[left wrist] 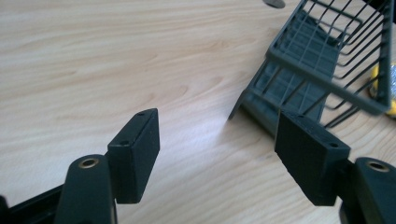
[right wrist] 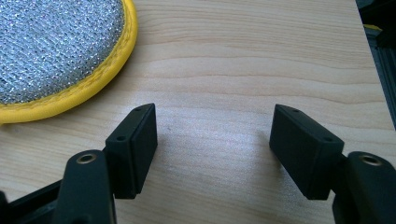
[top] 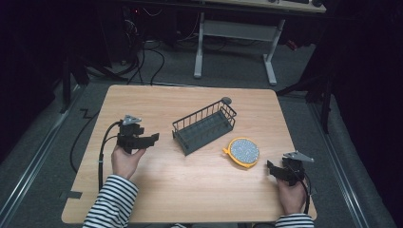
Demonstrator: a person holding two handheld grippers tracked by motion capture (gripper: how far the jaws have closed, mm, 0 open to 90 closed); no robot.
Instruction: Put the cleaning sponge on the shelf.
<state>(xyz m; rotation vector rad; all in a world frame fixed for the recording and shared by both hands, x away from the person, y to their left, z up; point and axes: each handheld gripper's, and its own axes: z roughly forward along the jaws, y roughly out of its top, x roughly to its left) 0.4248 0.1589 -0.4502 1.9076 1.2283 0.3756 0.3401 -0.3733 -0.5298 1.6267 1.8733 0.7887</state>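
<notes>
A dark wire rack [top: 204, 126] stands in the middle of the wooden table [top: 157, 99], and its near corner fills the upper right of the left gripper view [left wrist: 322, 60]. A round silver scouring pad with a yellow rim [top: 244, 152] lies just right of the rack and shows at the top left of the right gripper view [right wrist: 51, 51]. My left gripper [top: 153, 138] is held left of the rack, open, with bare wood between its jaws [left wrist: 217, 144]. My right gripper [top: 272, 169] sits near the table's right front, open and empty [right wrist: 212, 140], a little right of the pad.
A small grey round piece [top: 226, 100] lies behind the rack's far end. The table's right edge [right wrist: 369, 70] runs close beside my right gripper. A white-legged desk [top: 235, 42] and cables stand on the floor beyond the table.
</notes>
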